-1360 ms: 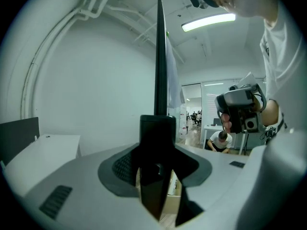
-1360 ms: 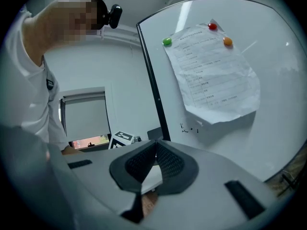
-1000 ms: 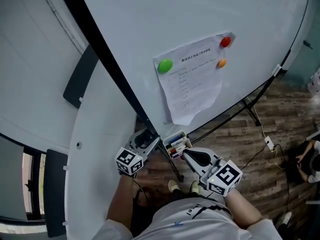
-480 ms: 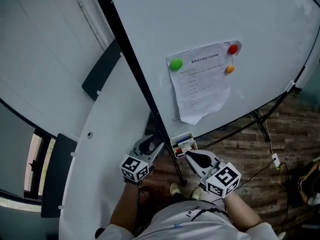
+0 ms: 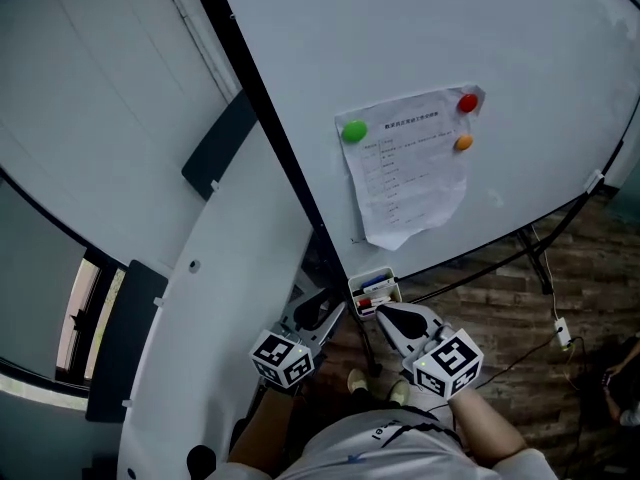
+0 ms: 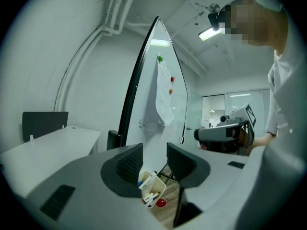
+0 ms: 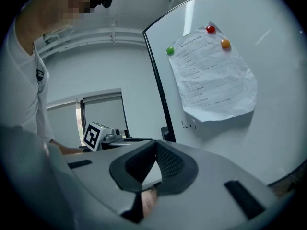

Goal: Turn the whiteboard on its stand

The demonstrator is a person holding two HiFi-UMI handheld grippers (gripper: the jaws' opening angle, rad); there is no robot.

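Note:
The whiteboard (image 5: 450, 38) fills the upper right of the head view, its black side edge (image 5: 270, 138) running down to a lower corner above the white pen tray (image 5: 373, 290). A sheet of paper (image 5: 415, 168) hangs on it under green (image 5: 353, 130), red (image 5: 467, 102) and orange magnets. My left gripper (image 5: 325, 313) sits just below that corner. Its jaws are closing with nothing pressed between them, and the pen tray (image 6: 151, 190) shows through the gap. My right gripper (image 5: 385, 313) points at the tray from below, its tips (image 7: 156, 145) meeting, nothing held.
A curved white desk (image 5: 215, 348) runs along the left with dark panels (image 5: 222, 148) on it. The stand's black legs (image 5: 540, 258) spread over the wooden floor at the right, beside a cable and power strip (image 5: 562, 336). The person's feet are below the tray.
The board's black edge and lower corner have shifted right in the head view. Both grippers sit lower, and the left one has drawn back from the corner.

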